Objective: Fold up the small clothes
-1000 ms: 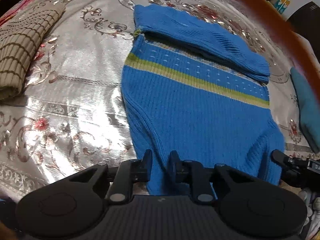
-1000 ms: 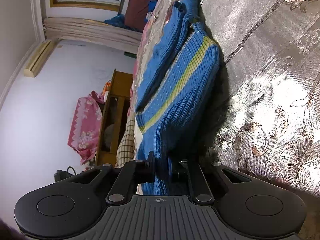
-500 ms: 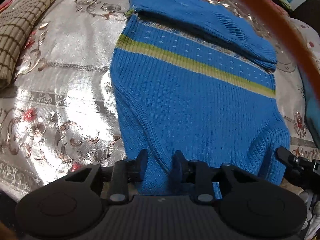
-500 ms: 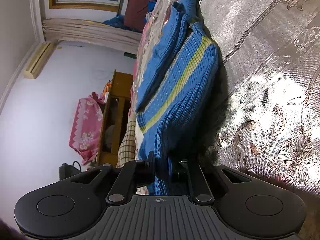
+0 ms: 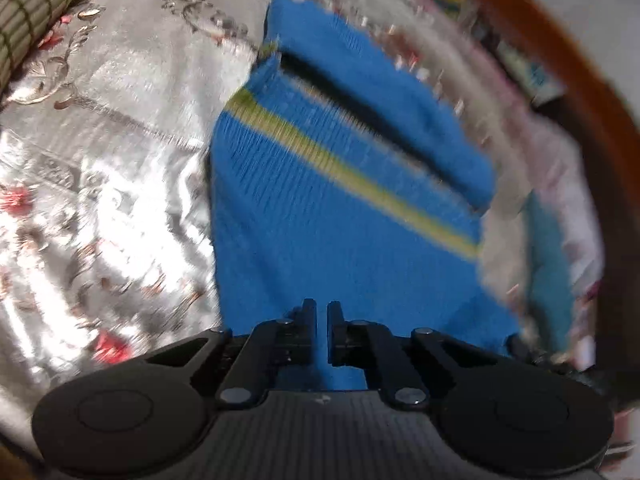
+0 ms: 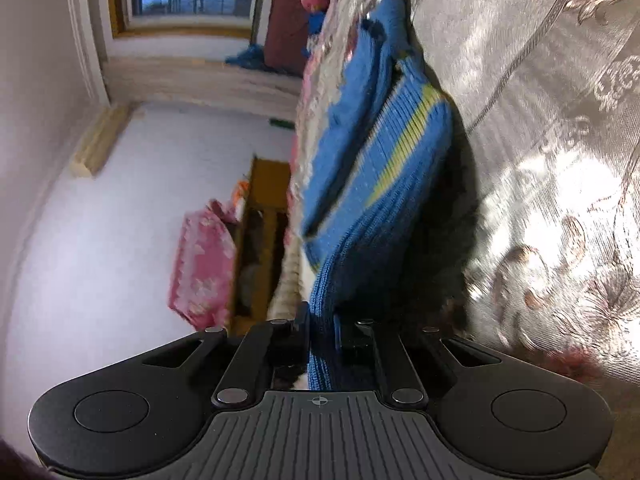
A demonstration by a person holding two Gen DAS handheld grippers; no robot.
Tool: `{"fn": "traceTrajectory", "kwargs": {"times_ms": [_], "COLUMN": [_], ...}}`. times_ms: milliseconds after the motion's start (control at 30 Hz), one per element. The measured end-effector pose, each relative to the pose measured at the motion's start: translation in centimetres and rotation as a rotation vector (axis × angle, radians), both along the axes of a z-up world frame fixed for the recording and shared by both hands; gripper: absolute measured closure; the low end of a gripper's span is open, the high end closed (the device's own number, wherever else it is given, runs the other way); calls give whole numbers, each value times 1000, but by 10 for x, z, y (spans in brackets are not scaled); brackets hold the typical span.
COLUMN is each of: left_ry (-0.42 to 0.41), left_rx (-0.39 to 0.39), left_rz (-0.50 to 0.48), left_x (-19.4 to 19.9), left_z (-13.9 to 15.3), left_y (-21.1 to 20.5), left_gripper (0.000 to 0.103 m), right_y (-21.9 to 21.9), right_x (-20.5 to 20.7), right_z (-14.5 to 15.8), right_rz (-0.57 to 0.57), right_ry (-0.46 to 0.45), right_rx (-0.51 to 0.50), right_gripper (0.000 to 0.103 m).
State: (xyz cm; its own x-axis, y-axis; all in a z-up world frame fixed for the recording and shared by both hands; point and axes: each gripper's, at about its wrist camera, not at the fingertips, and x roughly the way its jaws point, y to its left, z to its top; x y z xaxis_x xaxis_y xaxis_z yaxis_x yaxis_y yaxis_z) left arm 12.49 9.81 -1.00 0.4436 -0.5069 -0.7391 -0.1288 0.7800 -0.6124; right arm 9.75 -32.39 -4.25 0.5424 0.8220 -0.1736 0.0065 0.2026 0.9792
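My left wrist view is smeared with blur, so I can't make out the knit or the far edge of the bed. At its left edge, a checked tan cloth (image 5: pixel 38 12) is cut off by the frame. The silvery floral bedspread (image 5: pixel 108 152) fills the left half of that view, and the blue sweater (image 5: pixel 320 208) lies across it with a yellow-green stripe (image 5: pixel 352 176) running diagonally. A sleeve (image 5: pixel 372 108) is folded over the top part. To the right, a teal cloth (image 5: pixel 548 264) is too blurred to identify.

My left gripper (image 5: pixel 322 320) has its fingers drawn nearly together, pinching the sweater's near hem; blue fabric runs down between them.

On my right view, the room is tipped sideways. The right gripper (image 6: pixel 322 330) is clamped on the ribbed hem (image 6: pixel 320 344), which passes between the fingers, and the sweater hangs raised off the bedspread, with a dark shadow beneath hiding what is there.
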Motion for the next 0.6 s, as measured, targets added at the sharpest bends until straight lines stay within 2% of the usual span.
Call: {"fn": "traceTrajectory", "kwargs": {"times_ms": [133,200,267,367,433,533,600], "left_ry": [-93,-116,-119,-91,-59,-11,19], "left_rx": [-102,-115,-95,20,55,36,102], "left_rz": [30,21,-14,-65,-78,-56,-44], "left_x": [11,15,16,9,3,2,5], "left_z": [8,12,18,21,16,6,3], "left_y": [16,21,25,18,12,5,-6], "left_gripper": [92,92,92,90,86,71,63], "right_y": [-10,-10,-8,-4,-2,1,1], "right_x": [8,13,18,20,20,16,13], "right_z": [12,18,23,23,22,17,12], "right_rz": [-79,-94,-83,-65,-59,-45,-39], "right_ry": [-33,-40,-44,-39,-32,-32,-29], "right_rx": [39,22,-4,-30,-25,-36,-31], "right_gripper": [92,92,92,92,92,92,92]}}
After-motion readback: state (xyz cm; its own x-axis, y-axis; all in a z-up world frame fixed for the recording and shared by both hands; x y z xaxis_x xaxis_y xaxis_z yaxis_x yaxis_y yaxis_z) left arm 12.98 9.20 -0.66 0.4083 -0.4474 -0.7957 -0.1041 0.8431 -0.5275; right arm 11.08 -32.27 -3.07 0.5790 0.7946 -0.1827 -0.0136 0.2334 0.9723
